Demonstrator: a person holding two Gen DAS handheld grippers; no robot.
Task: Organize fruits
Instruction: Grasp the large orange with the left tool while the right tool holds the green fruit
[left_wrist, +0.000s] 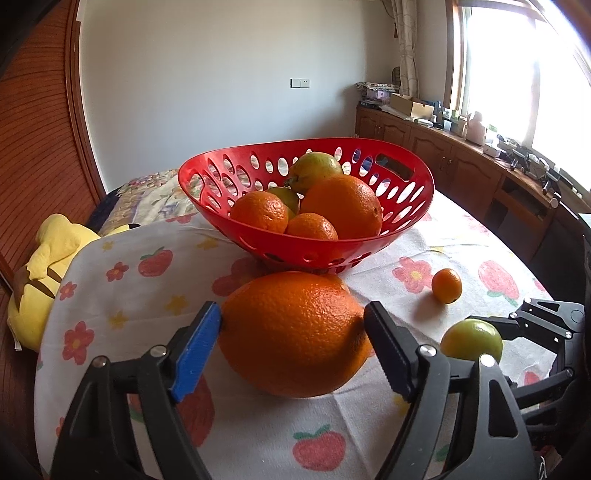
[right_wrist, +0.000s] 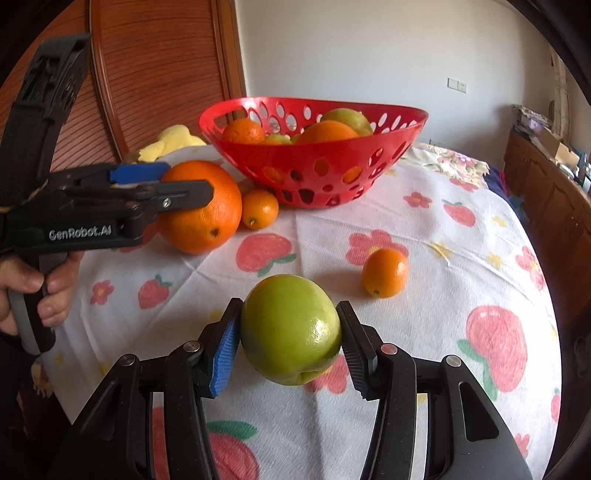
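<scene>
A red perforated basket (left_wrist: 413, 206) (right_wrist: 258, 166) stands mid-table and holds several oranges and green fruits. My left gripper (left_wrist: 293, 332) is shut on a large orange (left_wrist: 295, 332) (right_wrist: 199, 218) in front of the basket; it also shows in the right wrist view (right_wrist: 177, 184). My right gripper (right_wrist: 290, 339) is shut on a green apple (right_wrist: 291, 332) (left_wrist: 472, 338), held just above the cloth. One small orange (right_wrist: 385, 272) (left_wrist: 447, 285) lies loose on the cloth. Another small orange (right_wrist: 259, 208) lies beside the large orange, next to the basket.
The table has a white cloth (right_wrist: 443, 229) with strawberry and flower prints. A yellow plush toy (left_wrist: 40, 273) sits at the table's left edge. Wooden cabinets (left_wrist: 461, 162) with clutter line the right wall under a window. A wooden door panel (right_wrist: 159, 74) stands behind.
</scene>
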